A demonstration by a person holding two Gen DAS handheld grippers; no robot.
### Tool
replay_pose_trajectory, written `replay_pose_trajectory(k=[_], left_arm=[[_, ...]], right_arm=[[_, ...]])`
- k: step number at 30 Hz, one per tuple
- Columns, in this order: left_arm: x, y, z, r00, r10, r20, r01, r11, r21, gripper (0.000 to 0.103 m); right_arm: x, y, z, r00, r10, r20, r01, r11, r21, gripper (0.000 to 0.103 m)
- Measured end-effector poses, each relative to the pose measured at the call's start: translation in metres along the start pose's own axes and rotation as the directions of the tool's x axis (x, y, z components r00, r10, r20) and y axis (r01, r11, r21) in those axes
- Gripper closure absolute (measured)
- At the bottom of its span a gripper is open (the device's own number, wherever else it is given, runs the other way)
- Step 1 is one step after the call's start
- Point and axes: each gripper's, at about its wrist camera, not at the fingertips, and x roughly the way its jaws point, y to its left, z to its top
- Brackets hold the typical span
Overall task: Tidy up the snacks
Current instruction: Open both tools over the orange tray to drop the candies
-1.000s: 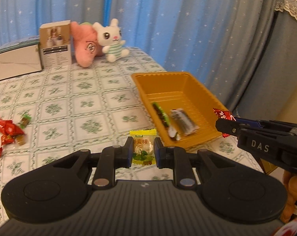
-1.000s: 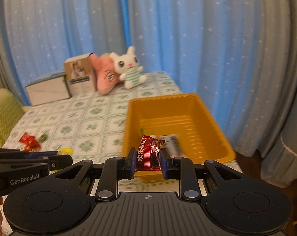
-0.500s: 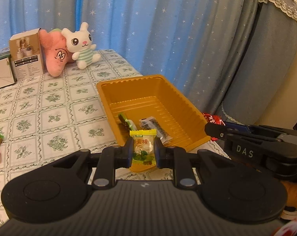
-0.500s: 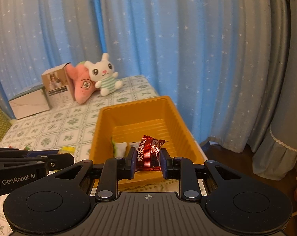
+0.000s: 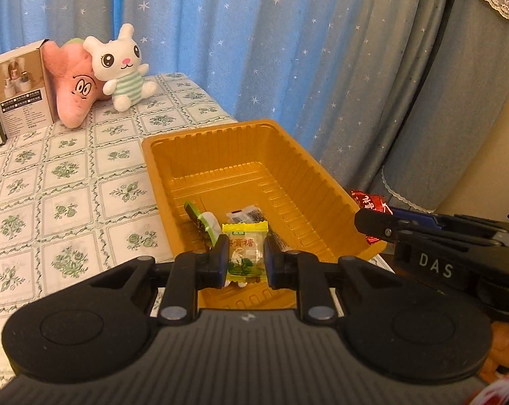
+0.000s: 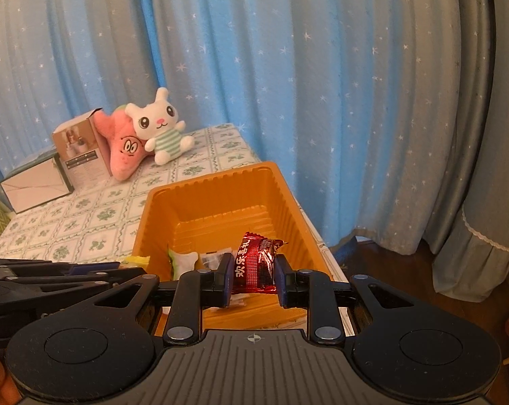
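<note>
Left fingers [image 5: 222, 260] clamping yellow candy [image 5: 245, 253], right fingers [image 6: 226, 278] clamping red candy [image 6: 256, 262], both over orange tray [image 5: 217, 145]

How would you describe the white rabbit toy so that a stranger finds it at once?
Look to the far end of the table, before the blue curtain. There a cardboard box, a pink plush and the white rabbit toy sit side by side. The rabbit is the only white one, with upright ears and a green-striped shirt.
</note>
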Motion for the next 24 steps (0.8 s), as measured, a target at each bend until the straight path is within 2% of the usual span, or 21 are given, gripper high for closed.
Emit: replay_pose_trajectory(k=[8, 10, 18, 24], left_arm=[[0.019, 0.006, -0.003, 1.000, 0.016, -0.019, -0.016, 1.000, -0.004, 0.080], [0.017, 0.011, -0.007, 1.000, 0.021, -0.019, -0.021, 1.000, -0.014, 0.076], [-0.004, 0.033, -0.022, 0.998, 0.061, -0.021, -0.063, 0.996, -0.062, 0.076], [-0.017, 0.043, -0.023, 0.998, 0.063, -0.002, -0.062, 0.993, -0.097, 0.076]], right_arm=[[0.005, -0.002, 0.002, 1.000, -0.001, -0.003, 0.002, 1.000, 0.011, 0.078], [0.006, -0.003, 0.002, 1.000, -0.003, -0.005, 0.003, 1.000, 0.010, 0.077], [0.014, 0.002, 0.002, 1.000, 0.018, -0.019, -0.018, 1.000, 0.011, 0.077], [0.024, 0.011, 0.006, 0.998, 0.050, -0.023, -0.050, 0.999, 0.008, 0.077]])
